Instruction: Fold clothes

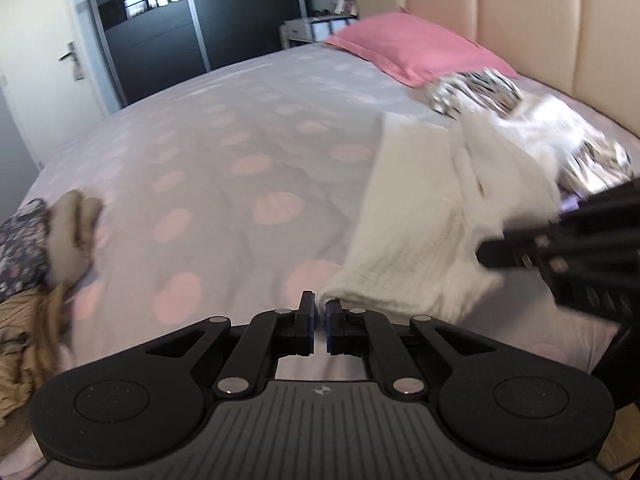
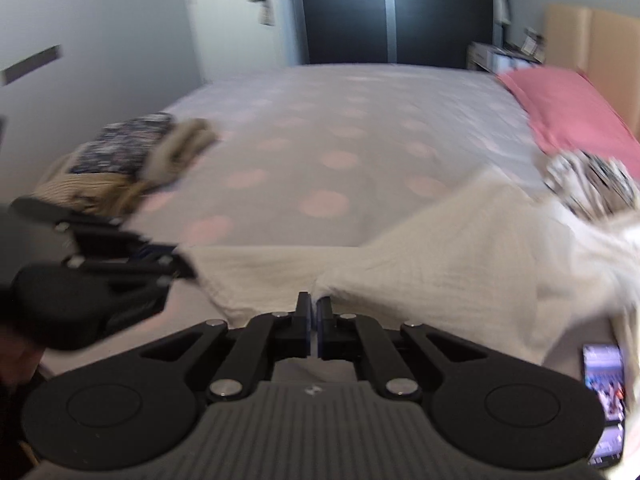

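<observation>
A cream crinkled cloth point(image 1: 424, 216) lies on the dotted bedspread point(image 1: 224, 168) at the right. My left gripper point(image 1: 319, 305) is shut on the cloth's near corner. My right gripper point(image 2: 314, 306) is shut on another part of the cloth's edge point(image 2: 440, 264). In the left wrist view the right gripper point(image 1: 488, 254) reaches in from the right over the cloth. In the right wrist view the left gripper point(image 2: 188, 270) shows at the left, at the cloth's left end.
A pile of folded clothes point(image 1: 36, 248) sits at the bed's left edge; it also shows in the right wrist view point(image 2: 120, 160). A pink pillow point(image 1: 412, 50) and a patterned heap of clothes point(image 1: 480, 92) lie by the headboard. A phone point(image 2: 604, 388) lies near right.
</observation>
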The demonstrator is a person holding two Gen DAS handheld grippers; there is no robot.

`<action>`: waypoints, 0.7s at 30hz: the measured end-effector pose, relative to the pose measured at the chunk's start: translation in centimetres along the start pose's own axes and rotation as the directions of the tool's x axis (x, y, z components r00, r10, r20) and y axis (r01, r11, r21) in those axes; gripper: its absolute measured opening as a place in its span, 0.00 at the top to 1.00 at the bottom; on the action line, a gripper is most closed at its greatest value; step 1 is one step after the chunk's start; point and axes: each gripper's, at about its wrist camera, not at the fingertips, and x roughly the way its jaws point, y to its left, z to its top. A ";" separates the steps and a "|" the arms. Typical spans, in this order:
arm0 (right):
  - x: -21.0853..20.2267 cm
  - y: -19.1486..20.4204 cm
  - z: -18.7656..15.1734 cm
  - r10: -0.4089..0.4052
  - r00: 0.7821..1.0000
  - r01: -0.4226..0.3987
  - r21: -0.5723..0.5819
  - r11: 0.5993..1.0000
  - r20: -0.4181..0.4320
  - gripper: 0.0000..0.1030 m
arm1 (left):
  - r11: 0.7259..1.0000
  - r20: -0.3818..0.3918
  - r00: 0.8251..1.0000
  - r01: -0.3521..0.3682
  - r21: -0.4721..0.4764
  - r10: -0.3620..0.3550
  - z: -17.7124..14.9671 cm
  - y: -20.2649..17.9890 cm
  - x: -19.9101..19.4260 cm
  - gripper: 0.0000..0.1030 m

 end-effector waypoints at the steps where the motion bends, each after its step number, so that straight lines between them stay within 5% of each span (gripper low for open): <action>1: -0.5 1.0 0.3 0.033 0.999 -0.032 -0.026 0.999 0.013 0.97 | 1.000 0.004 1.000 -0.017 -0.014 0.017 0.1 1.0 -0.8 0.97; 10: -1.8 9.8 0.6 0.248 0.968 -0.248 -0.208 0.946 -0.023 0.96 | 0.978 -0.082 0.978 -0.197 -0.070 0.191 -1.1 8.7 -3.8 0.98; 14: -1.2 10.0 -0.4 0.211 0.974 -0.225 -0.246 0.943 -0.082 0.93 | 0.976 -0.155 0.968 -0.208 -0.064 0.196 -2.6 8.9 -2.3 0.97; 16: -1.0 9.7 -0.9 0.190 0.975 -0.213 -0.259 0.942 -0.111 0.92 | 0.978 -0.172 0.968 -0.196 -0.070 0.181 -3.2 8.8 -1.8 0.87; 21: -0.6 7.0 -1.4 0.124 0.979 -0.164 -0.266 0.950 -0.159 0.80 | 0.978 -0.148 0.968 -0.206 -0.003 0.204 -3.2 7.4 -1.8 0.82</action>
